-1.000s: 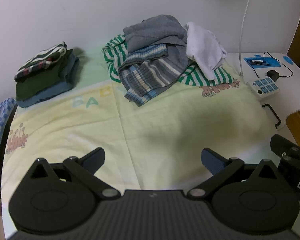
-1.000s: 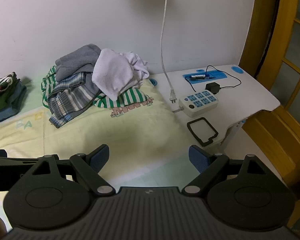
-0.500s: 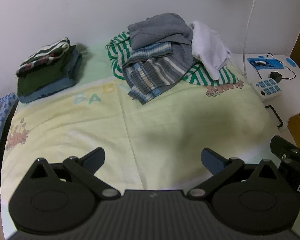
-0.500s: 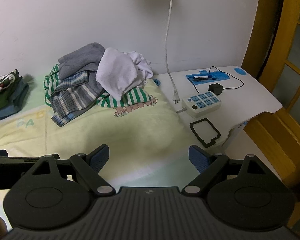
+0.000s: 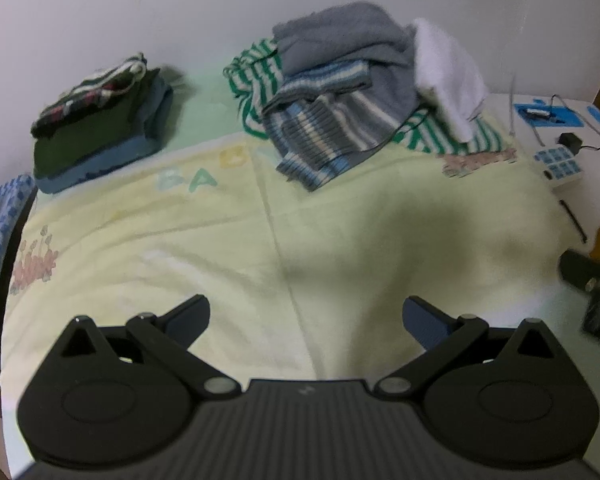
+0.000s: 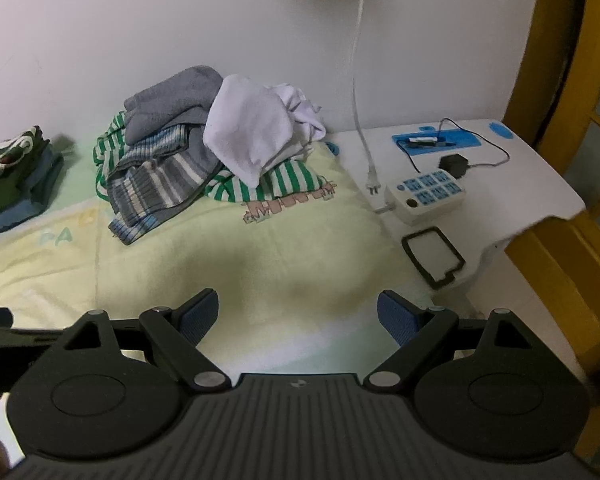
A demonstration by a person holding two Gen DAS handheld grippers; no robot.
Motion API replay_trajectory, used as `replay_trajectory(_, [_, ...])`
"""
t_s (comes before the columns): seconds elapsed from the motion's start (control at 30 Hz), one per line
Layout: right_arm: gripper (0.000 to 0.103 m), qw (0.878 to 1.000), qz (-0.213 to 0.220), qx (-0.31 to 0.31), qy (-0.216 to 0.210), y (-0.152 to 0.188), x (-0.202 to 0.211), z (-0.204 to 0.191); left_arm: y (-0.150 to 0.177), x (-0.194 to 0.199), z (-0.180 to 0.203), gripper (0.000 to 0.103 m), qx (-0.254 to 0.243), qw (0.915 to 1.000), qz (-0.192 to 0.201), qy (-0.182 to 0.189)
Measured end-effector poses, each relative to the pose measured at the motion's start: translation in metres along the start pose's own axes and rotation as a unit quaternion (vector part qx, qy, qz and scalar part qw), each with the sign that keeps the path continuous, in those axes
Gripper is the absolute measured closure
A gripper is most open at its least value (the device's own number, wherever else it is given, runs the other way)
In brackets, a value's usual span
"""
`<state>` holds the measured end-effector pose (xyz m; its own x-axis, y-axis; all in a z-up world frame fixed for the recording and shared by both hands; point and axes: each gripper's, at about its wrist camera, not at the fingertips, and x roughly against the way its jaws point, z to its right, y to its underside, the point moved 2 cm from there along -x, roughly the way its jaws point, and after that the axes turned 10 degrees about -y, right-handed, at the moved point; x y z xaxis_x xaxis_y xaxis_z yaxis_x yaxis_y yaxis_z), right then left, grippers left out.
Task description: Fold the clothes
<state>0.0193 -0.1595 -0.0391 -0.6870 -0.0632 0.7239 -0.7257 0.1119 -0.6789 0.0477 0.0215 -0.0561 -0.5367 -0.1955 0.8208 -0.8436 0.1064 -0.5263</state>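
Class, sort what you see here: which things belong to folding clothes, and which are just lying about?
Job: heap of clothes; folded pile; yellow blanket; both open tools.
Lying about: power strip; charger; blue mat.

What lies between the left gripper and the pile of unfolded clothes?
Only bare yellow blanket, shadowed, lies between the open left gripper and the pile of unfolded clothes; the left wrist view shows it.

Unfolded pile (image 5: 352,92) behind centre, folded stack (image 5: 100,128) left (power strip (image 6: 424,196) right).
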Motion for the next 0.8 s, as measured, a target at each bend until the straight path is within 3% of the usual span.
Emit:
replay_trajectory(0.2, [0.018,0.999,0.002,0.013,-0.037,-0.029,-0.033,0.009,-0.023,-0.026,-0.010,0.001,0.008,0.9995,0.020,-0.025])
replay_trajectory(0.43, [0.018,0.995,0.023,0.070,-0.074,-0.072,-0.077,0.007,-0.054,-0.053,-0.003,0.001,0.076,0.9969,-0.003,0.018])
replay_trajectory(0.57, [0.017,0.989,0.025,0.117,-0.086,-0.091,-0.112,-0.005,-0.066,-0.062,0.004,0.001,0.084,0.9964,-0.005,0.004])
replay_trajectory(0.7, [0.019,0.984,0.024,0.162,-0.073,-0.098,-0.145,-0.017,-0.066,-0.064,-0.003,0.001,0.105,0.9943,-0.003,-0.020])
replay_trajectory(0.77, [0.024,0.982,0.026,0.179,-0.058,-0.099,-0.159,-0.019,-0.064,-0.065,-0.008,0.001,0.118,0.9926,-0.007,-0.026])
replay_trajectory(0.8, [0.040,0.981,0.025,0.185,-0.053,-0.098,-0.163,-0.019,-0.063,-0.066,-0.010,0.001,0.123,0.9920,-0.009,-0.027])
